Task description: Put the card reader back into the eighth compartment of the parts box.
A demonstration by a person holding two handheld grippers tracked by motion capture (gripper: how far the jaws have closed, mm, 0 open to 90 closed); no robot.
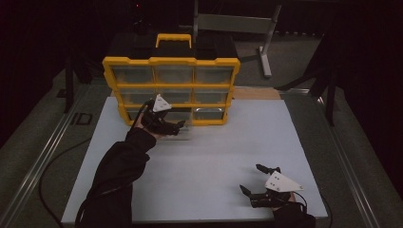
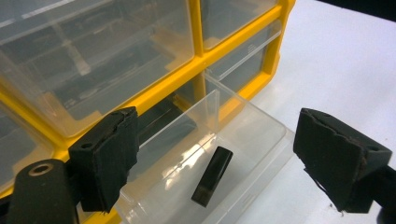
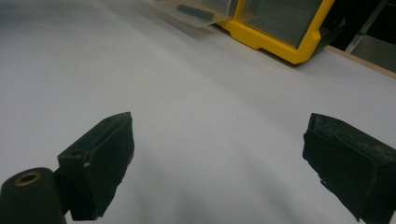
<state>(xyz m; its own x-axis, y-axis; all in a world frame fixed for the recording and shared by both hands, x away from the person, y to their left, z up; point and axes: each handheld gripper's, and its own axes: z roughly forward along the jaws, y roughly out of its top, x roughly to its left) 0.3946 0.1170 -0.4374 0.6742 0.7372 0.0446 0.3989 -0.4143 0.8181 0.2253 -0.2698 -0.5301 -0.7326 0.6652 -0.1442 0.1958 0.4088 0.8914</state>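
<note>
Small black piece in the pulled-out drawer

The left gripper [image 2: 215, 158] stands spread above the clear drawer [image 2: 261, 135]; the black piece [image 2: 212, 176] lies between its jaws, untouched. The right gripper [image 3: 219, 163] is spread over the white table [image 3: 196, 107].

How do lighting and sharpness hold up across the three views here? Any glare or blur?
High view: dim, surroundings nearly black, the pulled-out drawer smeared beside the left gripper. Left gripper view: bright, the small black block in the drawer sharp, soft glare on the yellow organizer fronts. Right gripper view: the white table evenly lit, the organizer slightly soft.
</note>
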